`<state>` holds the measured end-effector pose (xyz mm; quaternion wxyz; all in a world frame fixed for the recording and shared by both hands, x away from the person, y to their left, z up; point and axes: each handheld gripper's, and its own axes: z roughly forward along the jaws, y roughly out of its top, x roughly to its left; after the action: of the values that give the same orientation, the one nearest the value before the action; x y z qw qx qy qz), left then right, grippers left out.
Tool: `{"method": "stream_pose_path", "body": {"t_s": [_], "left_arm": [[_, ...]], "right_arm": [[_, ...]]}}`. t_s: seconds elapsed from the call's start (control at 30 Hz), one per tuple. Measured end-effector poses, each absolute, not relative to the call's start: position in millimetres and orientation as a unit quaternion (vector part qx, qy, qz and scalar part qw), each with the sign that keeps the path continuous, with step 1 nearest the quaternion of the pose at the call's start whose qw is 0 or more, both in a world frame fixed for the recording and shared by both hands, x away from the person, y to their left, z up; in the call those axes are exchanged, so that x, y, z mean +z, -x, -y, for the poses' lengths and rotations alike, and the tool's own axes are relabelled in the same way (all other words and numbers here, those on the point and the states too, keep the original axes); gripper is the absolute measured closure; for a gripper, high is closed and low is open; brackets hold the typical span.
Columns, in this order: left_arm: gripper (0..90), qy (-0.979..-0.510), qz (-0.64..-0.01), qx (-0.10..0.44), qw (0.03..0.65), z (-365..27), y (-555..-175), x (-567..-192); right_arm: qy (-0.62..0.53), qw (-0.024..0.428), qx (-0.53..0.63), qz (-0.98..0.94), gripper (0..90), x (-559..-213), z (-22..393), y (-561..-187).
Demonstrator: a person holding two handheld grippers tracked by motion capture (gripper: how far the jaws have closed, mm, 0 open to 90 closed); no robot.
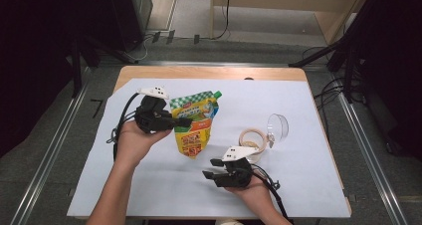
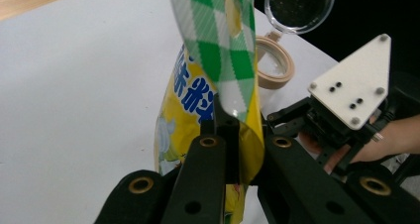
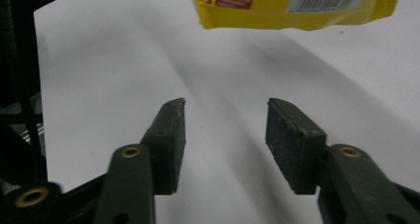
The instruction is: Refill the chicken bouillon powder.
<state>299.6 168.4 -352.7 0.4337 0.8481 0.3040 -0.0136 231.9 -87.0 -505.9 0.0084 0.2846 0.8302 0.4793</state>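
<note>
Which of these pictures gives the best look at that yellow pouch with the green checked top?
The high view: the whole pouch shows there, pinched by the left gripper. The left gripper view shows its checked top edge clamped between the jaws. The right gripper view catches its bottom edge with the barcode.

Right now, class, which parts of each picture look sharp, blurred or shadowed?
High view: soft all over, dark room edges. Left gripper view: the pouch is fairly sharp, the jar behind softer. Right gripper view: the right gripper is crisp, with faint grey shadow streaks across the sheet.
</note>
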Motion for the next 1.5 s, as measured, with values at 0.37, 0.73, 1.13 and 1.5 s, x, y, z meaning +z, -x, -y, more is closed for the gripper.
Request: {"method": "stream_pose_path", "body": {"t_s": [0.37, 0.73, 1.13, 1.5], "left_arm": [[90.0, -0.862, -0.255, -0.036, 0.437, -155, -280, -334], [90.0, -0.866, -0.217, -0.074, 0.444, -136, -263, -323], [89.8, -0.85, -0.266, -0.051, 0.451, -135, -269, -334], [82.9, -0.844, -0.285, -0.04, 0.453, -119, -272, -346]], "right_arm": [[-0.309, 0.038, 0.464, -0.829, 69.9, -511, 85, -235], [-0.346, 0.069, 0.483, -0.801, 73.4, -510, 102, -245], [-0.293, 0.093, 0.488, -0.817, 73.1, -503, 91, -231], [-0.257, 0.087, 0.474, -0.837, 73.3, -499, 78, -212]]}}
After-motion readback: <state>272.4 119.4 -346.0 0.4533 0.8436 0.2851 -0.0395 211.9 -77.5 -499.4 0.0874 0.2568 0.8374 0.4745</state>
